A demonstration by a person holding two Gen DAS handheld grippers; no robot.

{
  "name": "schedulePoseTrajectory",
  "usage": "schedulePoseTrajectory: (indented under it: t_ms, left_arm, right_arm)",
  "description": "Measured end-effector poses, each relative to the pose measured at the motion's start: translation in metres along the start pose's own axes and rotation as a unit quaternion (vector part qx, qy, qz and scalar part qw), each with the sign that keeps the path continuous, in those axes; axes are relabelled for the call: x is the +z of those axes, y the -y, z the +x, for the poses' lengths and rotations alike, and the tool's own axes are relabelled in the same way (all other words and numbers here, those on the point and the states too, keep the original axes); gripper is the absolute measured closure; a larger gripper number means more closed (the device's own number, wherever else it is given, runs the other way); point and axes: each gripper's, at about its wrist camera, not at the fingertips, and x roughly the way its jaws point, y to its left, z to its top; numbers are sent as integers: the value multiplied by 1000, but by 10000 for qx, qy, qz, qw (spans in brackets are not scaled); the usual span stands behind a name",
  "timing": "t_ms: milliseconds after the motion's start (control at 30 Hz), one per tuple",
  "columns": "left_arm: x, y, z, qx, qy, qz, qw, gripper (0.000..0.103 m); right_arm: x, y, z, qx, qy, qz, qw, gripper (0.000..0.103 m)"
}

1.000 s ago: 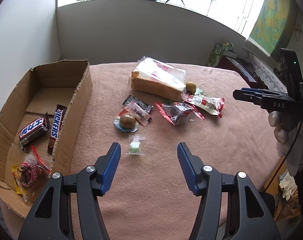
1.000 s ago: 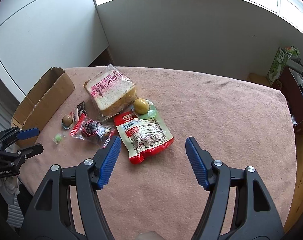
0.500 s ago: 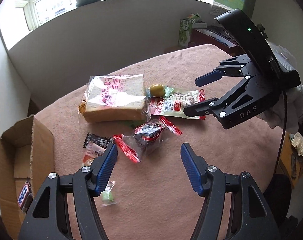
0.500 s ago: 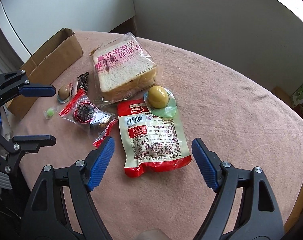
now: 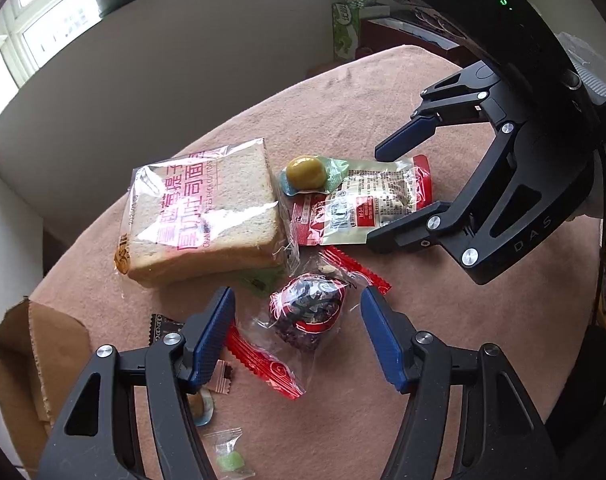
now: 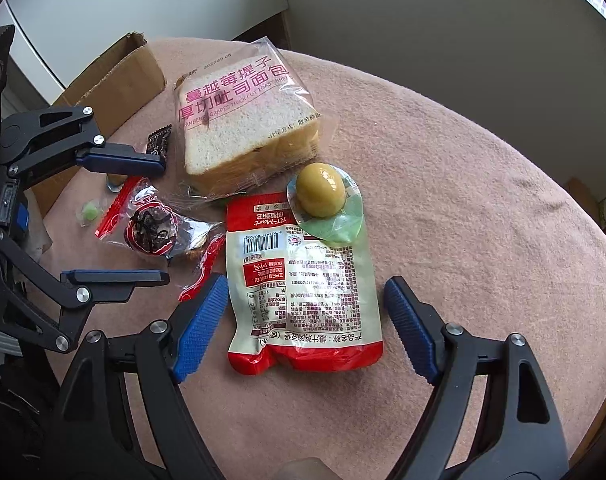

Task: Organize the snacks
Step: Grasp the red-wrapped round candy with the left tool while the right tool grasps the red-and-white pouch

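The left gripper is held low over the pink cloth, tilted downward, with its blue pads spread wide on either side of a dark snack in a clear wrapper with red ends; nothing is gripped. To its left, a corner of the cardboard box is seen, and a small green candy lies beneath the left finger. A bagged loaf of sliced bread sits just beyond the dark snack, partly covering something green that cannot be made out. Further right, a round yellow sweet on a green wrapper rests against the top of a red-and-white pouch.

The right gripper is lowered over that pouch, its jaws wide apart and straddling the pouch's lower half without touching it.

Compared with half a second ago, both grippers have been brought closer to the table: the dark snack is now framed between the left pads instead of lying ahead of them, and the pouch, previously in front of the right fingers, is now flanked by them. The snacks themselves are unmoved.
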Motion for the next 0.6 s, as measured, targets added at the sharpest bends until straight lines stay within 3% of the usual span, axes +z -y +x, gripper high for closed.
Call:
schedulePoseTrajectory:
  t_ms: [100,267,600]
  left_arm:
    - [2,2,1,-110,36,-44,9999,58]
    - [-1,13,2,-50,32,7,10000,68]
    - [-12,8,1,-123,52,-507,9986,69]
  right_arm:
    - [1,-4,0,-14,22,21,10000,20]
    - [7,-11,6,-124,-7,21,9999,20]
    - [13,-32,17,-633,-243,-68,9977,27]
